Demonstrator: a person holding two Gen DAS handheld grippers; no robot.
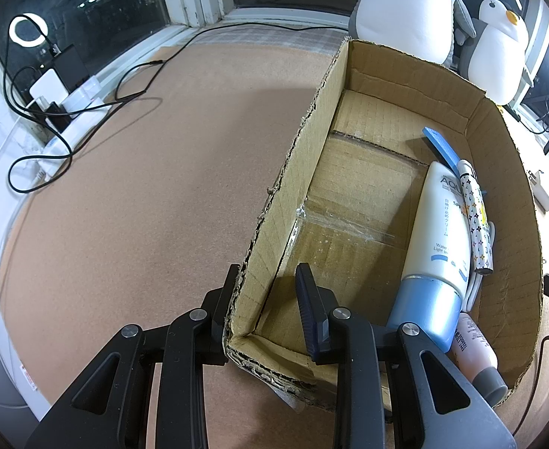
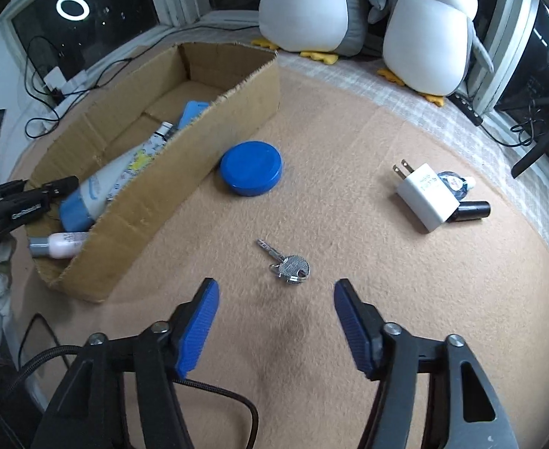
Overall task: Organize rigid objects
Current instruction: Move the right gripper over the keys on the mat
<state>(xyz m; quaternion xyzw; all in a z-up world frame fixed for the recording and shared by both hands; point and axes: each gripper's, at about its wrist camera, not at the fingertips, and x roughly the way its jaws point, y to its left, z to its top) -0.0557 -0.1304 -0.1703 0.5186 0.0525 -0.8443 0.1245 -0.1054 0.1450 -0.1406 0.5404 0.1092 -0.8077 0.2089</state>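
Note:
An open cardboard box [image 1: 296, 157] holds a white-and-blue sunscreen tube [image 1: 437, 232], a patterned pen [image 1: 474, 209], a flat blue piece [image 1: 441, 142] and a small pink bottle [image 1: 474, 348]. My left gripper [image 1: 267, 269] is shut on the box's near left corner, one finger outside the wall and one inside. In the right wrist view a silver key [image 2: 287, 265] lies on the tan mat just ahead of my right gripper [image 2: 276, 286]. That gripper is open, with nothing between its blue pads [image 2: 199, 321]. The left gripper [image 2: 31, 198] shows at the box [image 2: 154, 202] end.
A round blue lid [image 2: 251, 173] lies beside the box's right wall. A white plug charger [image 2: 426, 194], a black tube [image 2: 472, 210] and a small blue-white item [image 2: 454, 181] sit at the right. Two plush penguins [image 2: 427, 33] stand at the back. Cables [image 1: 49, 142] and a power strip lie at the left.

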